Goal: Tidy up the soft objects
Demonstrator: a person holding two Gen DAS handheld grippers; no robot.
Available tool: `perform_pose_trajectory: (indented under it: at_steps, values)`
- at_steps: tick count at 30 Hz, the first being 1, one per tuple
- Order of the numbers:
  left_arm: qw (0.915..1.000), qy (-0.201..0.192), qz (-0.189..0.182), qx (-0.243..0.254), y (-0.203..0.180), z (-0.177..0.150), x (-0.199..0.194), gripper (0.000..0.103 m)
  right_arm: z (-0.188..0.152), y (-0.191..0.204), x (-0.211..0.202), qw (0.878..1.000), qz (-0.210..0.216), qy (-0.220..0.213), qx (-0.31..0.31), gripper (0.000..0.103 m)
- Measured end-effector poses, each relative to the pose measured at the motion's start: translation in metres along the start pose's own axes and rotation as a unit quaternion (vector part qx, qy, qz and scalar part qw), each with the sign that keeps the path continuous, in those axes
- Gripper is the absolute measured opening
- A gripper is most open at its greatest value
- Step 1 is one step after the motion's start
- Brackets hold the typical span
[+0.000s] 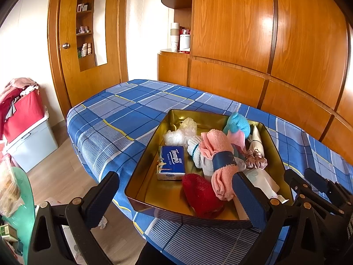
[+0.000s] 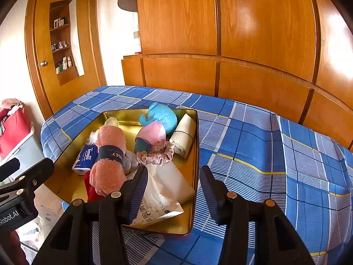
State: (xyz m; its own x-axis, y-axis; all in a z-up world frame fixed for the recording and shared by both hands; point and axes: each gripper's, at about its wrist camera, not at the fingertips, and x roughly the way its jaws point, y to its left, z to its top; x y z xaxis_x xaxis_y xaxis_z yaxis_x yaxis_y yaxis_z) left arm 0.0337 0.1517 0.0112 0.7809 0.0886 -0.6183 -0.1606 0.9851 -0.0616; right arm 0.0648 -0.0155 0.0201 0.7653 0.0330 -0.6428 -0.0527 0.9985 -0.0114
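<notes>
Right hand-held gripper [image 2: 174,190] half open, straddling tin [image 2: 195,154] wall.

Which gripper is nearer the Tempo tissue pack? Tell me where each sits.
Left. The left gripper has the Tempo tissue pack just ahead between its open fingers; the right gripper straddles the gold tray's right wall.

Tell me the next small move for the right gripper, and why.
Probably close the right gripper on the tray at its right wall: the open jaws straddle that wall, and a steadied tray should make sorting easier.
</notes>
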Motion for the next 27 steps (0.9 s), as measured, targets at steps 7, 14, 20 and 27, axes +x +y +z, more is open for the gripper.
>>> perform_pose_trajectory:
  at_steps: [7, 14, 20, 27]
  values:
    - [1.0, 0.0, 0.001, 0.001, 0.001, -0.001, 0.001, 0.103, 0.0, 0.0, 0.0, 1.0, 0.0, -0.001, 0.0, 0.049]
    - [1.0, 0.001, 0.002, -0.001, 0.003, -0.001, 0.0, 0.103, 0.0, 0.0, 0.0, 1.0, 0.0, 0.0, -0.001, 0.05]
    - [1.0, 0.006, -0.002, -0.003, 0.0, -0.001, -0.001, 0.103, -0.001, 0.0, 0.0, 1.0, -0.001, 0.0, -0.002, 0.049]
    - [1.0, -0.001, 0.003, 0.007, -0.008, -0.002, -0.002, 0.102, -0.003, 0.0, 0.002, 1.0, -0.002, 0.005, -0.004, 0.049]
